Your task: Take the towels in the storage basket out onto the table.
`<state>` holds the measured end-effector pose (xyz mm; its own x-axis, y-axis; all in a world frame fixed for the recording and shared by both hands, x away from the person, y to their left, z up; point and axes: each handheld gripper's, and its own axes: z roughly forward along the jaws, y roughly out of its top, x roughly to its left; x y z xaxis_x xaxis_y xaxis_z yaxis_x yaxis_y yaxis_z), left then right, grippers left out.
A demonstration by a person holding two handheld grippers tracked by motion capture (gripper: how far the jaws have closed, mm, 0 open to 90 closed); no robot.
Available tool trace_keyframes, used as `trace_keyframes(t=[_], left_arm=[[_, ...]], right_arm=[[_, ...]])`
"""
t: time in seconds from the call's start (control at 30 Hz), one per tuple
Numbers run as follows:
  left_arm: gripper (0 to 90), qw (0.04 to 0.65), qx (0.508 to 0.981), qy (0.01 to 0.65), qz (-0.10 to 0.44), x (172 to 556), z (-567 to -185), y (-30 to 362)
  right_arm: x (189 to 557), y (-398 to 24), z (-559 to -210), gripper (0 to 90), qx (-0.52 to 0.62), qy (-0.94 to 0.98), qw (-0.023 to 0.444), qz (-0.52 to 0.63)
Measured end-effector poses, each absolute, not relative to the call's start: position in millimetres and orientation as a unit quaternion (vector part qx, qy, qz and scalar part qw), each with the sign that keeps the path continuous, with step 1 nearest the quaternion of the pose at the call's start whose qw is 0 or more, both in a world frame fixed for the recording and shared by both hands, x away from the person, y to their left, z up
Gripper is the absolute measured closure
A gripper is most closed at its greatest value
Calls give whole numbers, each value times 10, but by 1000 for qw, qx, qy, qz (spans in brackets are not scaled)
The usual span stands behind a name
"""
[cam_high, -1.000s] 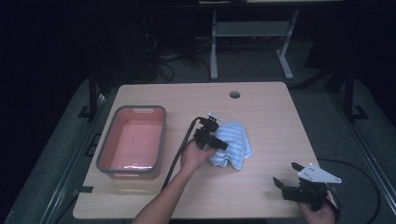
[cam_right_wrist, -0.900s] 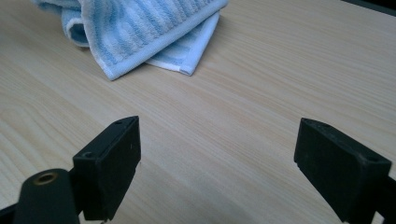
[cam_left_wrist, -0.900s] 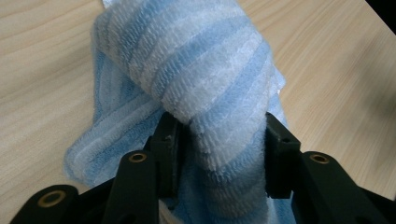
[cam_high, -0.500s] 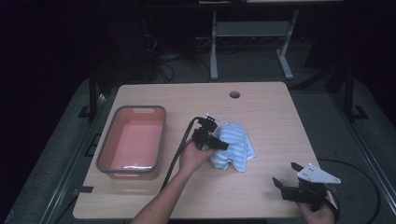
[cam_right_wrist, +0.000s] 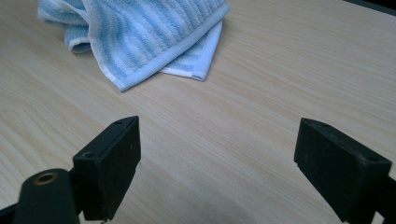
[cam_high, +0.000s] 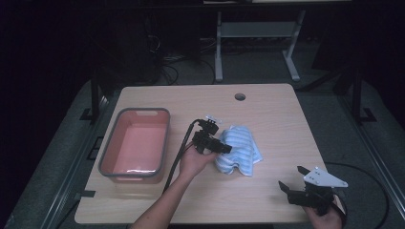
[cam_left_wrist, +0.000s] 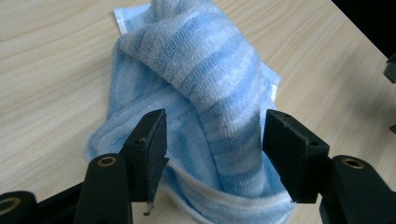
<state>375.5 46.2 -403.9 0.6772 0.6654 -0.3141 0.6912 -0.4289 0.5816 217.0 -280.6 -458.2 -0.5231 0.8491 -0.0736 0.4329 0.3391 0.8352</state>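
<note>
Dim, grainy high view with black surroundings; both gripper views brighter, evenly lit

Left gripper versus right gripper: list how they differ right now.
The left gripper sits mid-table at the blue striped towel, while the right gripper is near the table's front right corner, apart from the towel. A raised fold of towel stands between the left gripper's jaws; the right gripper's jaws have bare wood between them. The right gripper's jaws are spread wider. Both are open, black and hand-held.

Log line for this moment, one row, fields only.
left gripper: open, jaws astride striped towel | right gripper: open, over bare table | pink bin: empty
</note>
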Motion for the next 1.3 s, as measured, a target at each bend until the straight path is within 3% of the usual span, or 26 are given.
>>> trace_keyframes(t=[0.77,1.3], left_arm=[[312,372,842,391,-14,3602,-3990,593],[306,385,839,385,-14,3457,-3989,772]], right_arm=[[2176,-2794,-4594,142,411,779,260,397],[2178,-2782,-4604,142,413,780,259,393]])
